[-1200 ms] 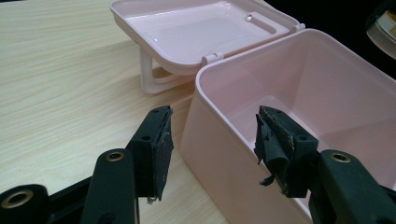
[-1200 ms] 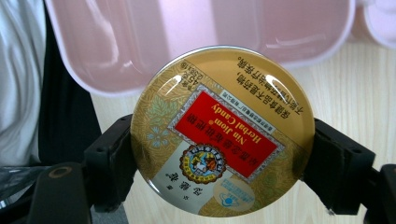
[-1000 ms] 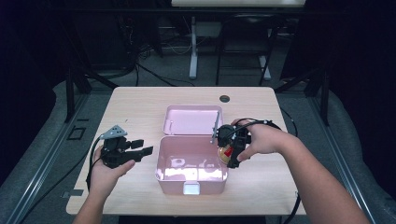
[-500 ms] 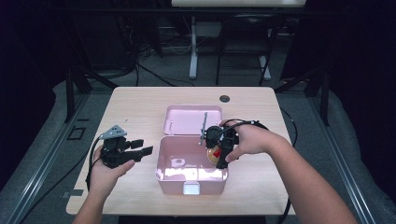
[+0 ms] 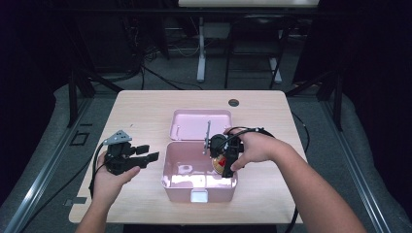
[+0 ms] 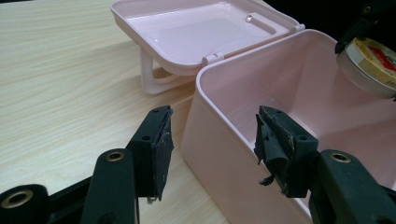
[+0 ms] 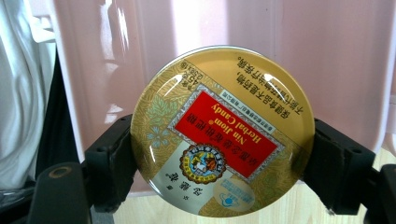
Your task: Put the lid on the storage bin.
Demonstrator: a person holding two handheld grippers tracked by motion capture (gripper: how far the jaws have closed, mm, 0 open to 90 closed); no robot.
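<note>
Candy tin [image 7: 222,131]: your right tongs [image 5: 224,156] have it clamped edge-on across its round rim, hanging over the right side of the open pink box [image 5: 170,167], which sits at the near-middle of the bench [image 5: 145,107]. Lid [image 5: 194,124] is flipped back toward the far edge. I'd read the tin as stiff metal, light, with a glossy face, so likely slippery at the curved rim; keep the pads centred on the widest line or it may pivot or squirt out. Won't break, may dent. Your left tongs [image 6: 210,144] are open and empty, one pad either side of the box's left wall, not touching it.
</note>
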